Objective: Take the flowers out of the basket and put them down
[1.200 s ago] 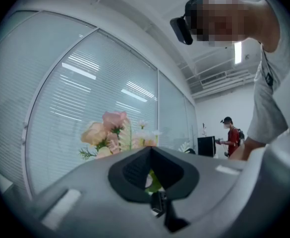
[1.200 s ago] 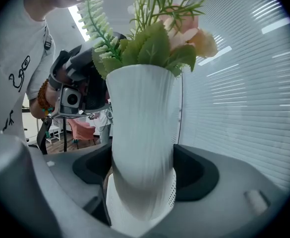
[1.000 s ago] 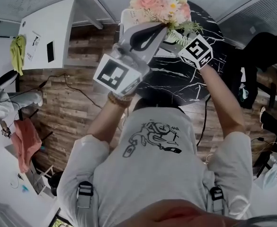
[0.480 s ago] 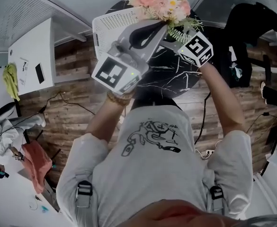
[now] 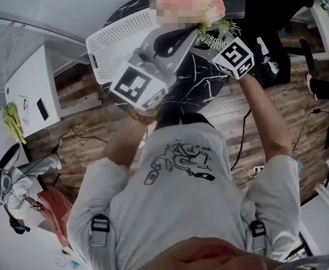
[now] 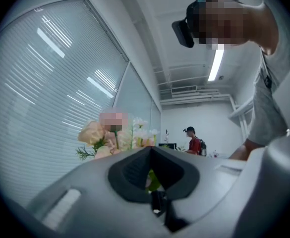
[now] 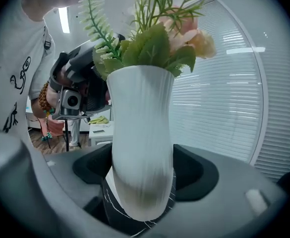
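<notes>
Right hand-held gripper (image 7: pixel 142 180) clamps the vase (image 7: pixel 140 128), left hand-held gripper (image 6: pixel 152 175) pinches the flowers (image 6: pixel 97 133), steadying the bunch above the counter (image 5: pixel 209 83).

Right gripper view: the lower end of the vase (image 7: pixel 142 133) is smeared with blur, and its base sinks out of sight between the jaws of the right hand-held gripper (image 7: pixel 144 175). Left gripper view: a bit of green from the flowers (image 6: pixel 135 138) sits behind the meeting jaw tips of the left hand-held gripper (image 6: pixel 149 151), too small to call stem or leaf. Head view: the flowers run off the top edge, partly under a mosaic patch; the left hand-held gripper covers nearly all of the vase, a corner of the basket (image 5: pixel 116 41) and part of the surface (image 5: pixel 201 86).
</notes>
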Available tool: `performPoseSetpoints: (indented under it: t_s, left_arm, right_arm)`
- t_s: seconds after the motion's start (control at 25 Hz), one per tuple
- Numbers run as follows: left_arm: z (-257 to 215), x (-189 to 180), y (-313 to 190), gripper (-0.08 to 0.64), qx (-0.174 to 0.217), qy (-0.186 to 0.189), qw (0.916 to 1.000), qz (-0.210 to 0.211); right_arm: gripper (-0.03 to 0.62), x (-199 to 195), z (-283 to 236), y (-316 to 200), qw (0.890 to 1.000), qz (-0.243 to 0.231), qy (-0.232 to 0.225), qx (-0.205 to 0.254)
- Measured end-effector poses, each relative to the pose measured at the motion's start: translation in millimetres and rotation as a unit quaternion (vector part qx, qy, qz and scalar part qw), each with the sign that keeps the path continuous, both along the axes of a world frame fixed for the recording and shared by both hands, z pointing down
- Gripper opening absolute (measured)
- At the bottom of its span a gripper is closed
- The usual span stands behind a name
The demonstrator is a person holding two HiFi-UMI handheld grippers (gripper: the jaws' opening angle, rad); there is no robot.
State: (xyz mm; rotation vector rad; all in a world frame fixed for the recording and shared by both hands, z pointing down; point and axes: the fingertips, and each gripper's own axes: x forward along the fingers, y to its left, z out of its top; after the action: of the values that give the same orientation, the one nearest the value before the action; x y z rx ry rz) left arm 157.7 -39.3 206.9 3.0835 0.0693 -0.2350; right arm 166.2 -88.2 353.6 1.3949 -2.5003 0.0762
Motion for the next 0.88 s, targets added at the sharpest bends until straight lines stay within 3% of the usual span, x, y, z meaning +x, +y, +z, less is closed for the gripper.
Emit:
performPoseSetpoints:
  t_s: [0.36,0.72,0.88]
  left_arm:
    - [19,27,17,0.003,-0.004,-0.014,0.9994,0.03]
    - [68,40,14,0.003,-0.025,-0.036,0.9977,0.052]
    - [92,51,12,0.003,-0.03,-0.028,0.9973,0.06]
  right_arm:
    - [0.383,28,19,17,1.0,0.015,-0.001,-0.005]
    - [0.383,37,69,19,0.999,0.024,-0.01,-0.022]
    - [0.383,50,94,16,0.999,0.033,-0.014,-0.021]
